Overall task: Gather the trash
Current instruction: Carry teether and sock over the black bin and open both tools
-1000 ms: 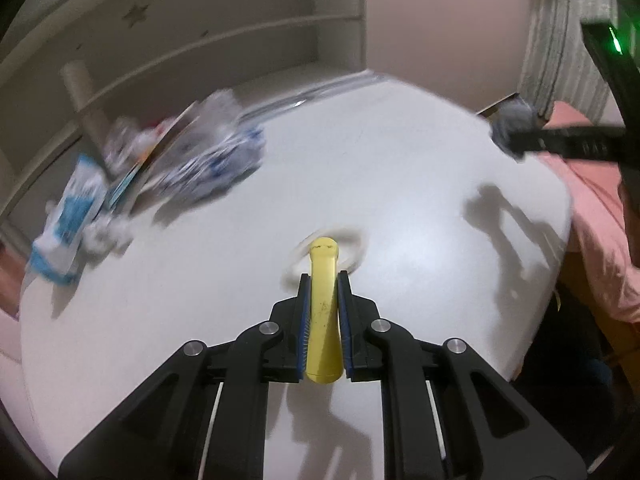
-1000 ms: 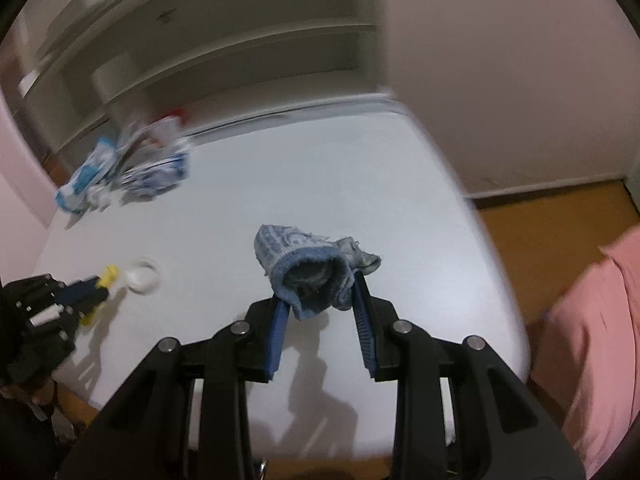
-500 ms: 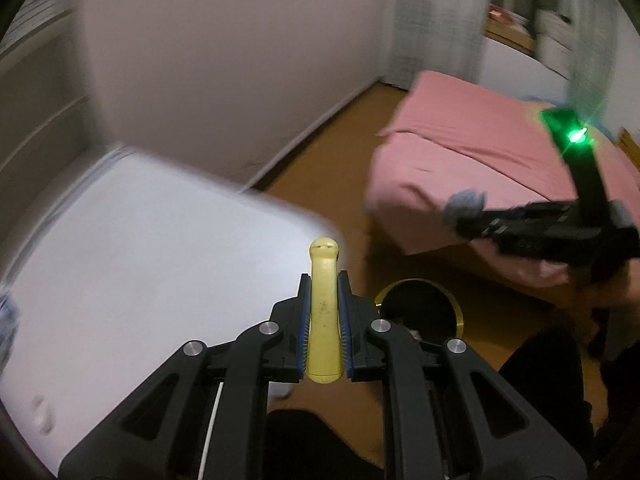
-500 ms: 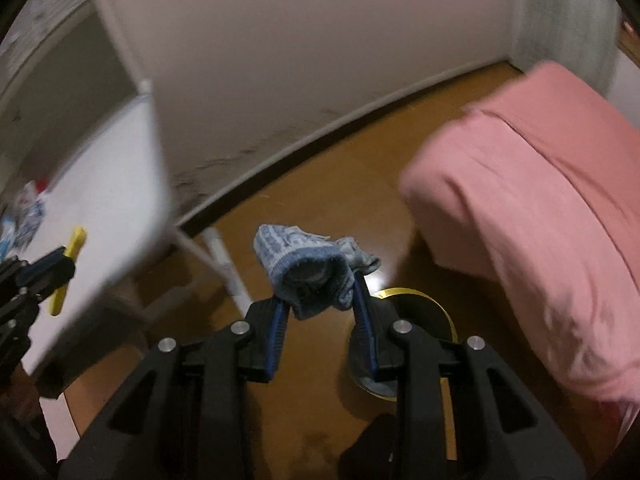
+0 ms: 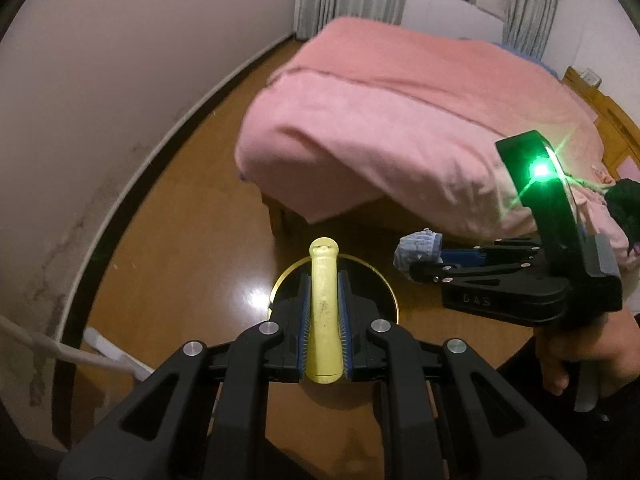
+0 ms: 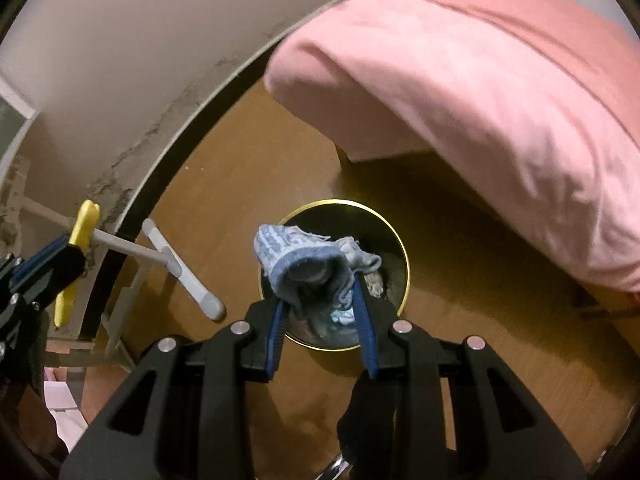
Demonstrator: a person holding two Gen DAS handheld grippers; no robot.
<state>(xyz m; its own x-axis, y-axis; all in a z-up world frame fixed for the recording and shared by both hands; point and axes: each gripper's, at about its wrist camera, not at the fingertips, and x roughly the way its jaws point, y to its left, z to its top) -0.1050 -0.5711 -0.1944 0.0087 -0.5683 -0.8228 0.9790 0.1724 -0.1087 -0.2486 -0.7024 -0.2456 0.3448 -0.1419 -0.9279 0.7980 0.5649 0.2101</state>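
My left gripper (image 5: 323, 284) is shut on a yellow plastic stick (image 5: 324, 320), which pokes out past its blue pads. Below it on the floor stands a round black bin with a gold rim (image 5: 384, 280). My right gripper (image 6: 318, 292) is shut on a crumpled blue and grey sock (image 6: 300, 260), held right over the same bin (image 6: 404, 256); some trash lies inside it. The left wrist view shows the right gripper (image 5: 420, 256) with the sock (image 5: 418, 242) coming in from the right. At the left of the right wrist view the left gripper (image 6: 70, 256) carries the yellow stick (image 6: 80, 236).
A bed under a pink blanket (image 5: 400, 120) (image 6: 480, 100) stands close behind the bin. White table legs (image 6: 176, 264) and a pale wall with a dark skirting (image 5: 120, 208) lie to the left. Brown wooden floor (image 6: 480, 320) surrounds the bin.
Both grippers swung away from the white table, down over the floor, and now hang above the gold-rimmed bin. Each has kept its grip on its item.
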